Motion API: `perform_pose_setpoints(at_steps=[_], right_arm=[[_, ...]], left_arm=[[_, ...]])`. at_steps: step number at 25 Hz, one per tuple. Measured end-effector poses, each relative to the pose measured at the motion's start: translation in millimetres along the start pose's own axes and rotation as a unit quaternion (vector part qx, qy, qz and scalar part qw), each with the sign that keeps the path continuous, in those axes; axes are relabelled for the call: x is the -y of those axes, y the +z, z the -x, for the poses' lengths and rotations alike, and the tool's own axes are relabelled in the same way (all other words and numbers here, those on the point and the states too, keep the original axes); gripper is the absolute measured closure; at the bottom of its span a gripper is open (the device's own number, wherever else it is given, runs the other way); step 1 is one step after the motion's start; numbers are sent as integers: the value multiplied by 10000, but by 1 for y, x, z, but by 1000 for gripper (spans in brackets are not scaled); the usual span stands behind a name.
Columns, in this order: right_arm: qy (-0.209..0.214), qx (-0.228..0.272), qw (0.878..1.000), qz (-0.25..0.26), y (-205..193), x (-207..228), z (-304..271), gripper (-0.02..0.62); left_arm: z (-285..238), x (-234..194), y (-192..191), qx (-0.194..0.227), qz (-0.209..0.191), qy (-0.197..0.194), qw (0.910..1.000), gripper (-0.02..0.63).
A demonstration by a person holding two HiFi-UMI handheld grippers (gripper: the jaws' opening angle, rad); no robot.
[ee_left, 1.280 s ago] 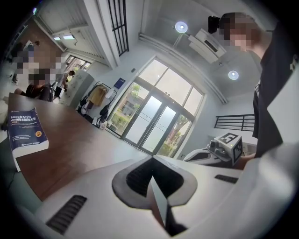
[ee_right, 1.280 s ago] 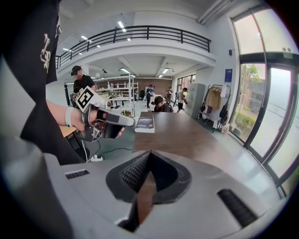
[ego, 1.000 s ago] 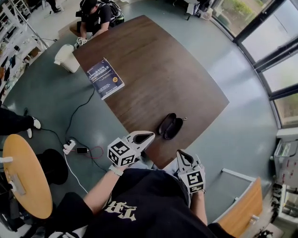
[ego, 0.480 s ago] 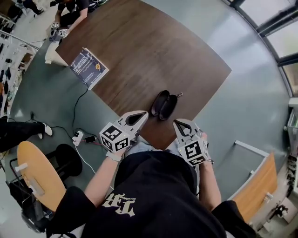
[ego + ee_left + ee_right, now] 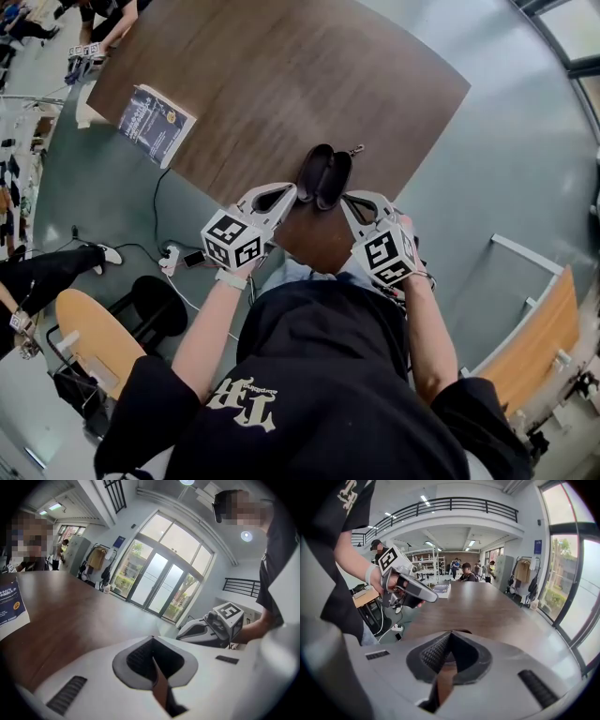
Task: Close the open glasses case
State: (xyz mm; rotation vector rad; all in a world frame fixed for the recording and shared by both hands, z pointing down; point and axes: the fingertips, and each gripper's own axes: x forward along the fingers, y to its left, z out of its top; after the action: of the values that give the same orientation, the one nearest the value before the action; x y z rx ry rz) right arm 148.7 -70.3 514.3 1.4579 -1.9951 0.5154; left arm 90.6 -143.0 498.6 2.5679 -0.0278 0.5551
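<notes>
The black glasses case (image 5: 323,175) lies open on the brown table (image 5: 281,84), both halves facing up, near the front edge. My left gripper (image 5: 289,191) is shut and empty, its tip just left of the case's near end. On the other side my right gripper (image 5: 345,199) is shut too, holding nothing, with its tip at the near right end of the case. Whether either tip touches the case I cannot tell. In the left gripper view the closed jaws (image 5: 151,639) point along the table, with the right gripper (image 5: 211,630) beside them. The right gripper view shows closed jaws (image 5: 450,632) and the left gripper (image 5: 410,590).
A blue book (image 5: 155,122) lies at the table's far left edge. A person's hands hold grippers (image 5: 84,56) at the far corner. On the floor to the left are a power strip (image 5: 173,258), a black stool (image 5: 159,305) and a round orange table (image 5: 89,342).
Both grippers have moved forward and down from in front of the table edge up to the near end of the case. The case has not moved on the table.
</notes>
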Motion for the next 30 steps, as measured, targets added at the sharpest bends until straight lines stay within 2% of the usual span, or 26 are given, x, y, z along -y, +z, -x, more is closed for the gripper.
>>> perform_pose_setpoints(at_steps=[5,11,15,30], right_arm=[[79,-246,9989,-402,-31,8,-27,609],[152,-388,9972,-623,-53,13,-58,609],[259,-484,9956,-760,-65,11,-76,609],[334,-856,9920,-864,-98,8,-90,609]], left_arm=[[-22,-21,-20,-218,34,51,9997,600],[-40,-55,-32,-272,463,193,9984,600],[-47,-73,-41,-398,535,324,9972,600],[-57,-75,-45,-419,673,320,9963,600]])
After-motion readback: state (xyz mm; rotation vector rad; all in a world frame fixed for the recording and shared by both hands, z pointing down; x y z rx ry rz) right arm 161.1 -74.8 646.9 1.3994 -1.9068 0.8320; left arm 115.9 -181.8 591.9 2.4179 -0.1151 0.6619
